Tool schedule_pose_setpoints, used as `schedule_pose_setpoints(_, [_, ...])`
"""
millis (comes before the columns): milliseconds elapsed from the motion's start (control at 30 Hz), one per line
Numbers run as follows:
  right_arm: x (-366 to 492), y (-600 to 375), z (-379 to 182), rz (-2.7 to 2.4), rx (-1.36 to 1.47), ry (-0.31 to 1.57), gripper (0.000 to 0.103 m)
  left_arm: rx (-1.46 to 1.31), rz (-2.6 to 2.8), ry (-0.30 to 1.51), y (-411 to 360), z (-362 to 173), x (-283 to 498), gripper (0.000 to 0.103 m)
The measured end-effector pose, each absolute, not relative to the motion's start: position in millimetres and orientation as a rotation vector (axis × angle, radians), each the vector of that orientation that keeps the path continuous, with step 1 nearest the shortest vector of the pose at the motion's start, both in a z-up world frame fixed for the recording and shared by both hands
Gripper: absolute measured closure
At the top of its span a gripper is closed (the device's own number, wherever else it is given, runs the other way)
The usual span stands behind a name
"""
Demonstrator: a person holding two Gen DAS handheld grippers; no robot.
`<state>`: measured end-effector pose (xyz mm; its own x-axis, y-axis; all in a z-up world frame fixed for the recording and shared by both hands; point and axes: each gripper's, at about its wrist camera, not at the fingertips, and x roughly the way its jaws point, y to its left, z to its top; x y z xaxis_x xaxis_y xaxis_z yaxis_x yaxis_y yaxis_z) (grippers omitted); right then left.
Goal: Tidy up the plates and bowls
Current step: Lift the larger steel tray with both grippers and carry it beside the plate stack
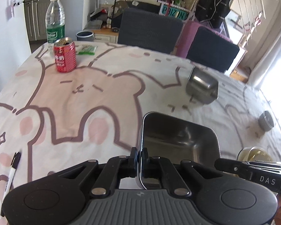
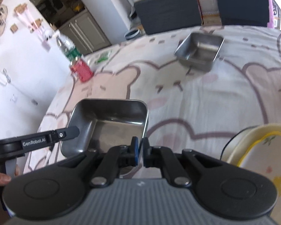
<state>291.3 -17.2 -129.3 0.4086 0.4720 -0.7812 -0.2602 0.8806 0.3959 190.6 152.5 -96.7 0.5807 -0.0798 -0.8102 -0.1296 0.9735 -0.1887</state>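
A square steel bowl [image 1: 178,136] hangs above the bear-print tablecloth, held from both sides. My left gripper [image 1: 139,154] is shut on its left wall. In the right wrist view the same bowl [image 2: 112,116] has my right gripper [image 2: 140,146] shut on its right wall, and the left gripper's finger [image 2: 73,132] shows at the bowl's other side. A second square steel bowl [image 1: 202,86] [image 2: 200,50] sits farther back on the table, apart from both grippers. A cream bowl with a yellow rim [image 2: 262,159] lies close by on the right.
A red can [image 1: 65,58], a water bottle [image 1: 55,18] and a green packet [image 1: 86,49] stand at the far left of the table. A marker [image 1: 13,168] lies near left. A small round tin [image 1: 266,122] sits far right. Dark chairs [image 1: 149,30] line the far edge.
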Motion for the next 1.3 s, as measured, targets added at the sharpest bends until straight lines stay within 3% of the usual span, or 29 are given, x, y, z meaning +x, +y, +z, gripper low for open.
schedule_pose_setpoints(300, [278,11,-150,0.495,0.085,1.143,0.097,-0.186,-0.004,1.082,159,-131,181,0.099])
schedule_pose_setpoints(1300, [268,19,-168,0.516,0.014,1.218,0.095,-0.152,-0.038,1.159,159,-151,181,0.099])
